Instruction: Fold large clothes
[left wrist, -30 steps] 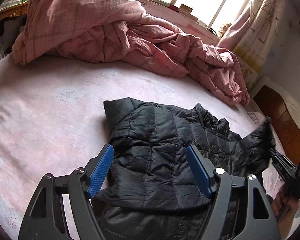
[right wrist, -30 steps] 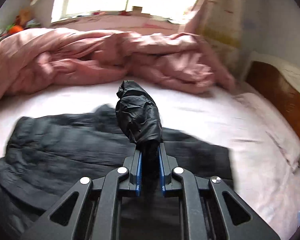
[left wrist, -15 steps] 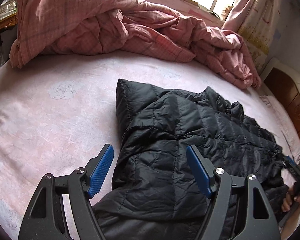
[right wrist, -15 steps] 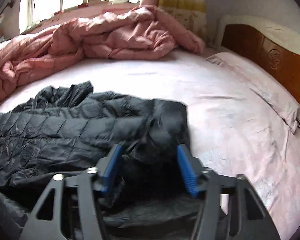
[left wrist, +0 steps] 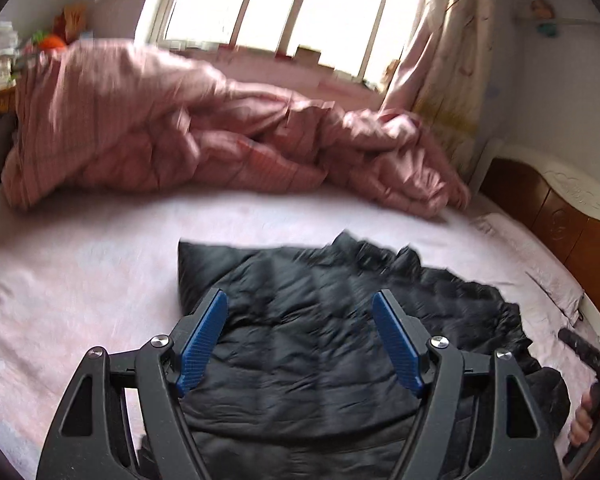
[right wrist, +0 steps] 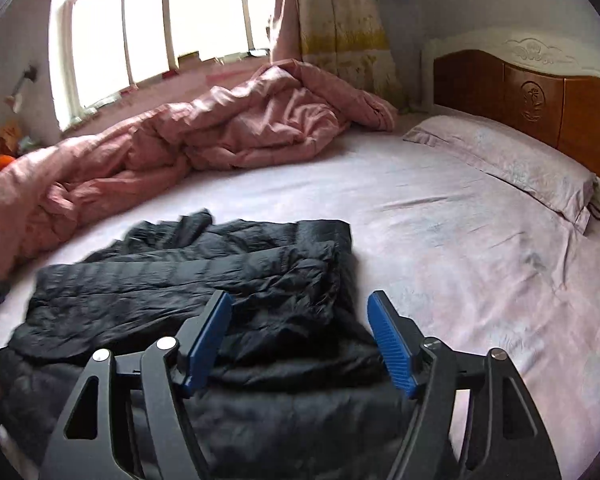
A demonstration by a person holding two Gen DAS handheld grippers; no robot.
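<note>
Black quilted fabric fills the lower middle of both views: the puffer jacket (left wrist: 320,344) lies spread on the pink bed sheet (left wrist: 68,280), partly folded, with one sleeve laid across its body in the right wrist view (right wrist: 188,280).

Left claw (left wrist: 300,340) hovers over the jacket with its jaws standing wide apart; the blue pads (left wrist: 202,340) grip nothing, though the jacket shows between them below. Right claw (right wrist: 300,336) also hangs above the jacket, at the garment's edge nearest the pillow; its jaws are opening and no fabric is caught between them.

From the left wrist view, the rumpled pink quilt (left wrist: 160,132) is heaped from 10 to 1 o'clock beyond the jacket, apart from it. A window (left wrist: 292,12) sits at 12 o'clock, with a curtain (left wrist: 448,60) at 1 o'clock. At 4 o'clock a hand (left wrist: 584,420) grips the handle of the other tool.

From the right wrist view, a lilac pillow (right wrist: 512,160) lies at 2 o'clock against the wooden headboard (right wrist: 540,100), well apart from the jacket.
</note>
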